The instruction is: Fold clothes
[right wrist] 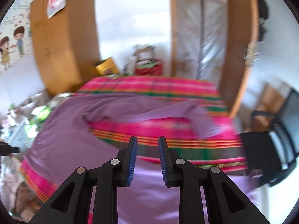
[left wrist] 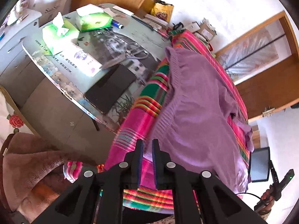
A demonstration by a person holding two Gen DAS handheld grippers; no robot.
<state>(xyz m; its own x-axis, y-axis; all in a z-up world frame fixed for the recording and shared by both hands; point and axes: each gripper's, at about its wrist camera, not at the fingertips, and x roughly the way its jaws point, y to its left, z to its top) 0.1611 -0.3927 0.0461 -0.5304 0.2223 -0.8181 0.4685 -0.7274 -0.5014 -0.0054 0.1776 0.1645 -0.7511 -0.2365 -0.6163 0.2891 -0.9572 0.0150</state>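
The striped cloth (left wrist: pixel 142 112), pink with green and orange bands, covers the work surface; the table (left wrist: pixel 130 35) adjoins it at ten o'clock in the left wrist view.

The purple sweater (left wrist: pixel 196 102) lies spread on the cloth, ribbed hem toward the table side, one sleeve (right wrist: pixel 201 119) trailing toward three o'clock in the right wrist view. No fold appears completed.

The phone (left wrist: pixel 110 89) and two tissue packs (left wrist: pixel 58 35) sit on the table, apart from the garment.

The left hand-held gripper (left wrist: pixel 147 143) hovers at the sweater's near edge, jaws narrowly parted, nothing pinched. The right hand-held gripper (right wrist: pixel 147 140) stands over the sweater's near part at six o'clock, jaws apart, empty; its view is blurred.

Judgement: the step in hand is taking fresh holds. Recommended: pinch the knit at matching points, take a full bite of both layers, lift evenly, and bring the trailing sleeve inward first. Risk: a shallow bite may slip off the knit.
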